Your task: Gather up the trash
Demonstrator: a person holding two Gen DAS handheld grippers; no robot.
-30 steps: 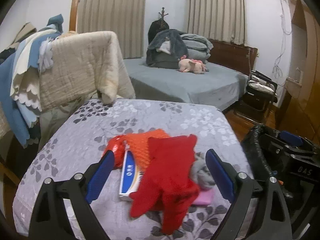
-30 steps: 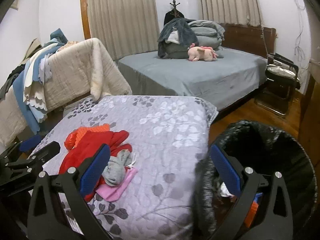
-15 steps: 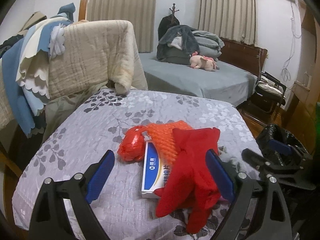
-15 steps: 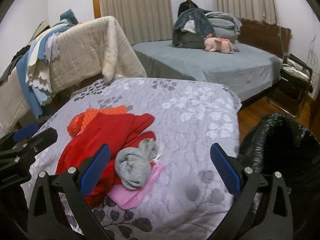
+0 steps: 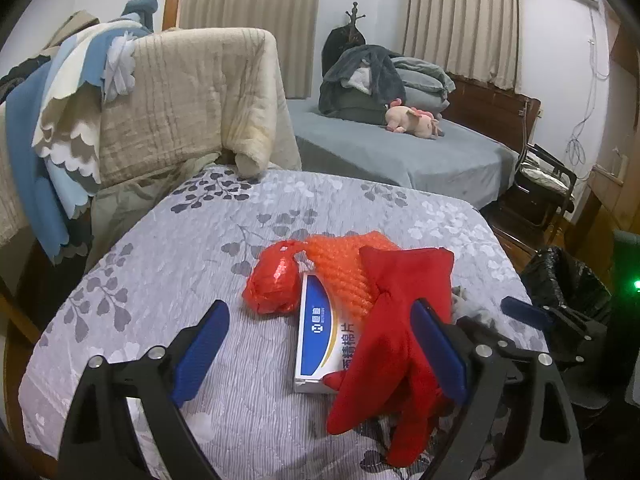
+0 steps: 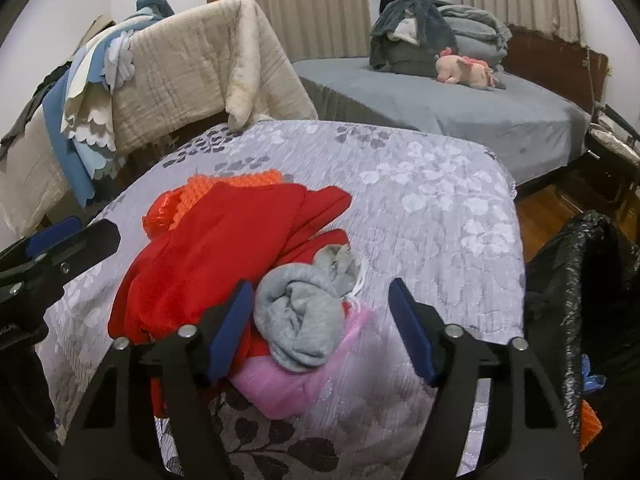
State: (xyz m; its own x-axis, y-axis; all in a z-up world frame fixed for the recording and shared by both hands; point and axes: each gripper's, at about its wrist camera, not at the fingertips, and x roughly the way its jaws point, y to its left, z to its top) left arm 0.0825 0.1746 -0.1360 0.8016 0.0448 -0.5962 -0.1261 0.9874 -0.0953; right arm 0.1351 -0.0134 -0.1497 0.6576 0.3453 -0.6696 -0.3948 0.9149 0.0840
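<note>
A pile lies on the grey flowered quilt (image 5: 168, 264): a crumpled red wrapper (image 5: 272, 284), orange bubble wrap (image 5: 344, 268), a white and blue box (image 5: 318, 336) and a red cloth (image 5: 392, 344). My left gripper (image 5: 320, 348) is open just above the quilt, with the box and part of the red cloth between its fingers. In the right wrist view a balled grey sock (image 6: 304, 312) rests on a pink cloth (image 6: 280, 384) beside the red cloth (image 6: 216, 256). My right gripper (image 6: 322, 328) is closing around the sock, and its right pad stands clear of it.
A bin lined with a black bag (image 6: 580, 280) stands off the quilt's right edge, with scraps inside. Blankets hang over a rack (image 5: 180, 100) at the back left. Behind is a bed (image 5: 400, 152) with folded bedding and a pink plush toy. A chair (image 5: 544, 184) stands at the far right.
My right gripper swung left from over the black bag to the grey sock, sank, and its jaws narrowed. My left gripper edged closer to the box and red cloth, still open.
</note>
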